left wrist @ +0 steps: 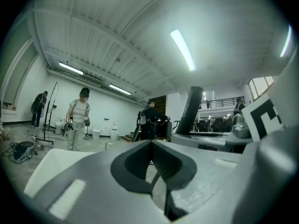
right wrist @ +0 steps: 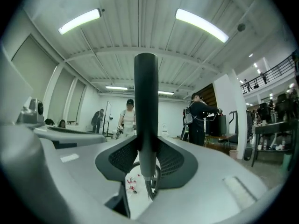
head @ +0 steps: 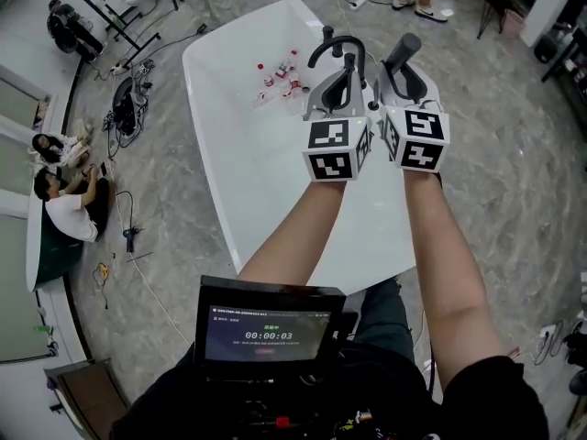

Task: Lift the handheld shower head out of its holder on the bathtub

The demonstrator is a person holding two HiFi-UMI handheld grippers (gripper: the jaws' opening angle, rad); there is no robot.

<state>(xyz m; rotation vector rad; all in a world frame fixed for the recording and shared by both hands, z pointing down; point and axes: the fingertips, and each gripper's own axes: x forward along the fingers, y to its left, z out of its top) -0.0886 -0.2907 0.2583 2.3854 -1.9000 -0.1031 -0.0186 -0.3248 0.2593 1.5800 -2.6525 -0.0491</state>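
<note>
The handheld shower head (head: 404, 51) is a dark, straight wand. It stands upright between the jaws of my right gripper (head: 401, 79), which is shut on it. In the right gripper view the wand (right wrist: 145, 106) rises through the middle and its hose (right wrist: 154, 183) loops down below the jaws. My left gripper (head: 341, 85) is just left of it, by the black curved faucet (head: 335, 46), and is shut on nothing. From the left gripper view (left wrist: 152, 141) the wand (left wrist: 190, 110) shows to the right. Both grippers hover over the far end of the white bathtub (head: 238, 163). The holder is hidden.
Several small red-and-white items (head: 280, 79) lie inside the tub. Cables and gear (head: 124, 108) are on the marble floor at left, where people sit (head: 64, 200). A monitor (head: 266, 333) hangs at my chest. People stand in the room (right wrist: 128, 118).
</note>
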